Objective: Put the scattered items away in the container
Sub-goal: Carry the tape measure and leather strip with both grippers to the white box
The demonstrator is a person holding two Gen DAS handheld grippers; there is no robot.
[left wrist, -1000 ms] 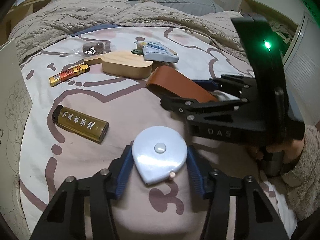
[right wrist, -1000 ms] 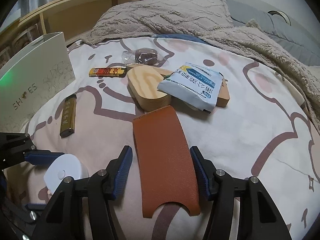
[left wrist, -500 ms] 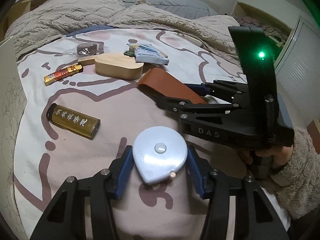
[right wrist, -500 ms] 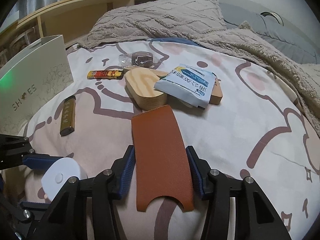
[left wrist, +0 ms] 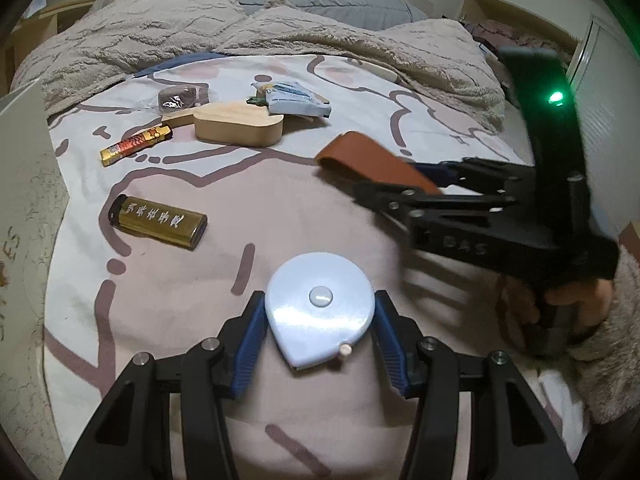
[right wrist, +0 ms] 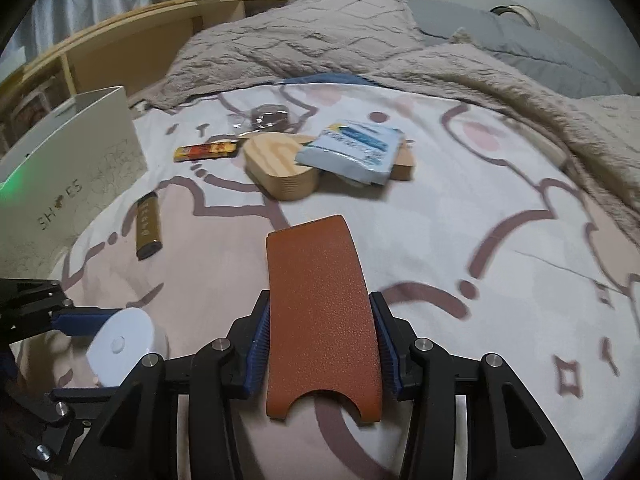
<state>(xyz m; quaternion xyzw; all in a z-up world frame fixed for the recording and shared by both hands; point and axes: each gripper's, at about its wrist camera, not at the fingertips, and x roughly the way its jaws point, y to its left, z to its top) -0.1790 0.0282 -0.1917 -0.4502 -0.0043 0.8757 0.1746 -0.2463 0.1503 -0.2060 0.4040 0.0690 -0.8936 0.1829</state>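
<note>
Far left: white shoe box (right wrist: 76, 160) standing at the bed's edge, its printed side wall facing me. This is the container; nothing I carry is in it yet.

Next right, on the patterned bedsheet (left wrist: 320, 208): gold lighter (left wrist: 158, 222) lying flat, well apart from the box. Behind it a red-and-gold lighter (left wrist: 136, 145), then a clear-wrapped dark snack (left wrist: 176, 96) further back.

Centre: my left gripper (left wrist: 320, 320) is pinching the pale blue tape measure (left wrist: 318, 314); both blue pads press on its rounded sides, its pointed end toward the camera.

Behind centre: wooden heart-shaped box (left wrist: 238, 124), with a blue-and-white tissue packet (left wrist: 296, 98) leaning on its far side.

Right: my right gripper (right wrist: 322, 344) is clamped on the brown leather sleeve (right wrist: 320, 312), pads bearing on its long edges, notched end nearest the camera. From the left wrist view the sleeve sticks out raised off the sheet. My right hand (left wrist: 560, 312), fuzzy cuff at the wrist, grips the handle; blurred.

Far back: beige blanket (right wrist: 320, 36) rumpled across the bed.
</note>
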